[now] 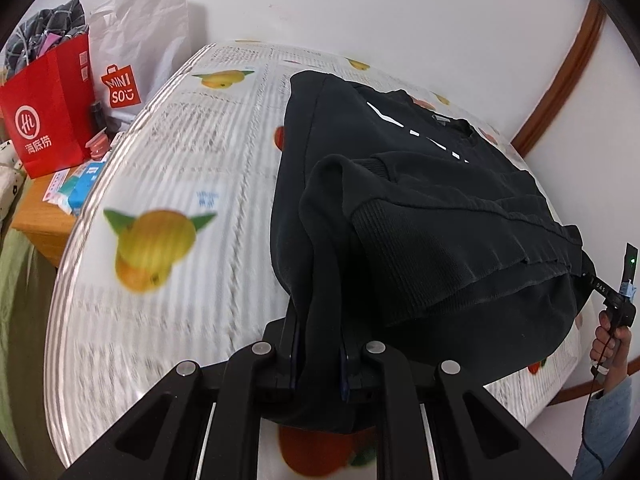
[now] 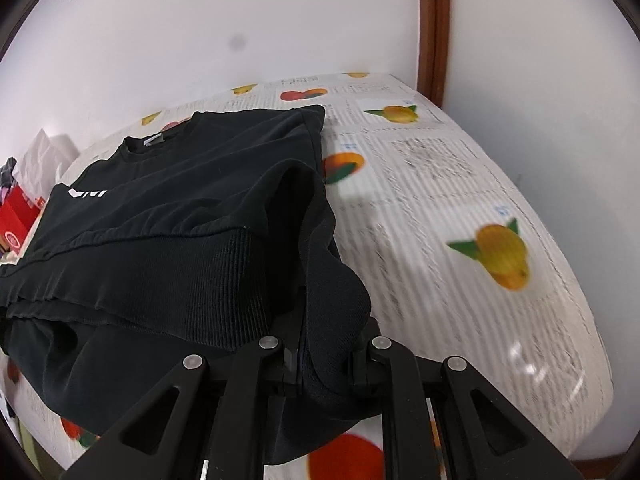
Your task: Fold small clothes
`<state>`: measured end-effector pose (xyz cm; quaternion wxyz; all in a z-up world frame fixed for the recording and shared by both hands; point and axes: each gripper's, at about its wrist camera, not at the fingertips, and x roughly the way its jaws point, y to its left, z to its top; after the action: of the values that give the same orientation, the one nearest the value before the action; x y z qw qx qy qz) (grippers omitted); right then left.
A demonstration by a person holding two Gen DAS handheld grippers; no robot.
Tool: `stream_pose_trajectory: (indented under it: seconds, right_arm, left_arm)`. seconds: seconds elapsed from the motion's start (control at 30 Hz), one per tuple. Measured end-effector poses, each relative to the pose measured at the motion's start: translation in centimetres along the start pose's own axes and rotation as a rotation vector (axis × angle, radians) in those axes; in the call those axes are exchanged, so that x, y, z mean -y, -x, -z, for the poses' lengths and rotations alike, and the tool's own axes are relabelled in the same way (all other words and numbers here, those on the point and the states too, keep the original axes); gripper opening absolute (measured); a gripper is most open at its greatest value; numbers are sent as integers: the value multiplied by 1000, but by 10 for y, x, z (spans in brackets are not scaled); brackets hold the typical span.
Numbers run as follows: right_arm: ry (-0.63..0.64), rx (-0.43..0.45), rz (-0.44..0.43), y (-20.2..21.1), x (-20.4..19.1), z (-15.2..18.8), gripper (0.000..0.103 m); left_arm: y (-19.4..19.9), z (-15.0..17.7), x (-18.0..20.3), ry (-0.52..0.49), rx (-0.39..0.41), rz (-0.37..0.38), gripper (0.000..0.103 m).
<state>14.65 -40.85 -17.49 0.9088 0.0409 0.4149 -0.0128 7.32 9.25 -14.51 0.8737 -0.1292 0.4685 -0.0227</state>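
Observation:
A black sweatshirt (image 1: 420,200) with white lettering lies on the fruit-print table cover (image 1: 180,160). Its ribbed hem band (image 1: 400,256) is raised and carried over the body toward the collar. My left gripper (image 1: 320,332) is shut on the left corner of that hem, and fabric drapes over its fingers. In the right wrist view the same sweatshirt (image 2: 180,220) fills the left half, and my right gripper (image 2: 326,344) is shut on the hem's right corner. The right gripper (image 1: 616,300), held by a hand (image 1: 608,340), also shows at the right edge of the left wrist view.
A red paper bag (image 1: 44,120) and a white shopping bag (image 1: 132,60) stand left of the table. Beside them is a wooden side table (image 1: 44,220) with packets on it. White walls with brown trim (image 2: 432,28) close the far side. The cover (image 2: 440,200) lies bare right of the garment.

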Motion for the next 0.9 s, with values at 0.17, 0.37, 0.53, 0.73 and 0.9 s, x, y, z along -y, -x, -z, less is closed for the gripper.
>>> stream_pose_trajectory:
  seconds: [0.17,0.37,0.53,0.73,0.9]
  right_arm:
    - [6,5,15,11,8,11,14]
    - [-7,8,36,27,13,25,16]
    - [30,25,72,50,8,29,18]
    - [32,81,54,80,2,29,33]
    - [15,101,-9,88,-9,30,40]
  left_arm:
    - [7,14,10,-7,-2,-6,14]
    - [10,16,12,-13,-7,-19,15]
    - [19,13,15,-36,8,-59,21]
    - [51,8,18,-43,86,-12,38]
    - [61,6,31,-70,120,45,43]
